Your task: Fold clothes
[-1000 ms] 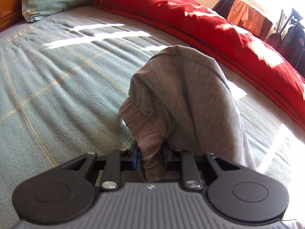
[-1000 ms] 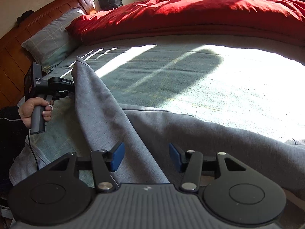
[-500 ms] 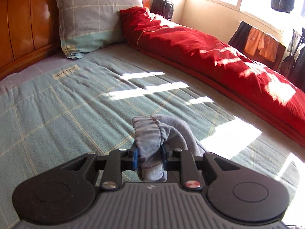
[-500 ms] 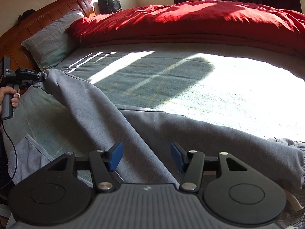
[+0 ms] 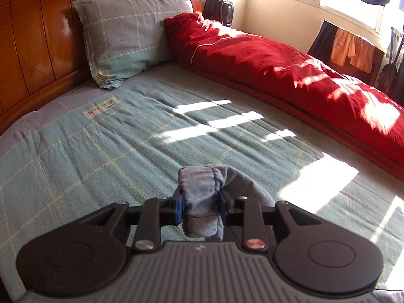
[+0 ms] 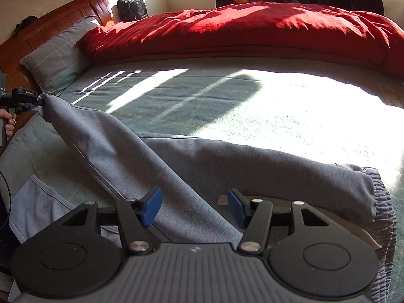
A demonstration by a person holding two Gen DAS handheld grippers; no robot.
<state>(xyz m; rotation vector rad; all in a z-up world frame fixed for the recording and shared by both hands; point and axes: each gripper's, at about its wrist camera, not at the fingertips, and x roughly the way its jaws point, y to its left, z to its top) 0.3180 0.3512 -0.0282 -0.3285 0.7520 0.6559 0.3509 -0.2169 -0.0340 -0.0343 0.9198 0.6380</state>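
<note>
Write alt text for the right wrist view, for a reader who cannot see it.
The open right gripper hovers over grey sweatpants spread on a green checked bedsheet. At far left, the left gripper, held in a hand, pulls one pant leg's cuff up and taut. A red duvet and a pillow lie behind, in bright sunlight.
</note>
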